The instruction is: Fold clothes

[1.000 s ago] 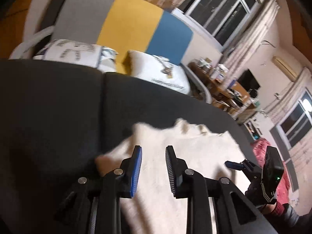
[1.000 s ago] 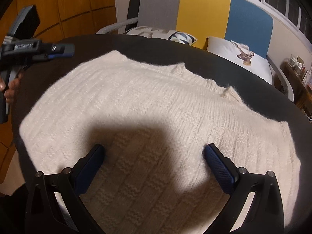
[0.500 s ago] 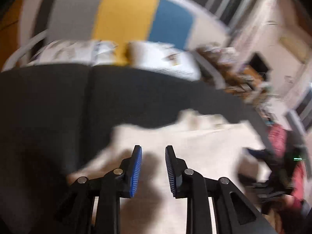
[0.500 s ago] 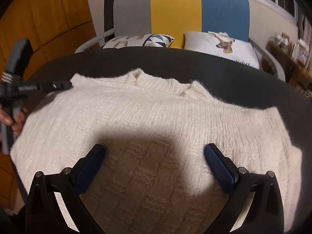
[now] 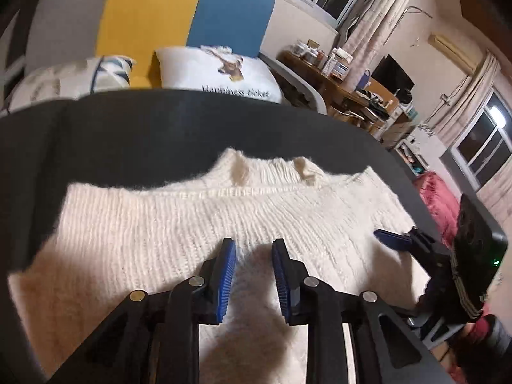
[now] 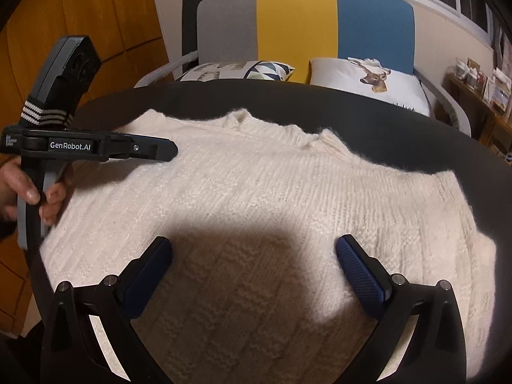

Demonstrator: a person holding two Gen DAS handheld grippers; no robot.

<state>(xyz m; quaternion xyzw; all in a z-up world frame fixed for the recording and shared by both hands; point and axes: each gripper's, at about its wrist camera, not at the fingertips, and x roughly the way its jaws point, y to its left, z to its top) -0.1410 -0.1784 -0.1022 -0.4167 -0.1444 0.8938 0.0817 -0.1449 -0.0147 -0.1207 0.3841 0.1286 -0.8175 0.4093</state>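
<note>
over the sweater (image 6: 256, 198), its hem cut off, left gripper (image 5: 252, 249) narrowly parted, right gripper (image 6: 254, 252) wide, both empty.

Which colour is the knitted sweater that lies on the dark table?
The sweater is cream white with a ribbed knit; the right wrist view shows it best.

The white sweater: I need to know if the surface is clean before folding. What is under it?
The white sweater lies flat on a dark round table, bare around the collar. The tabletop beneath the knit is covered and cannot be checked.
</note>
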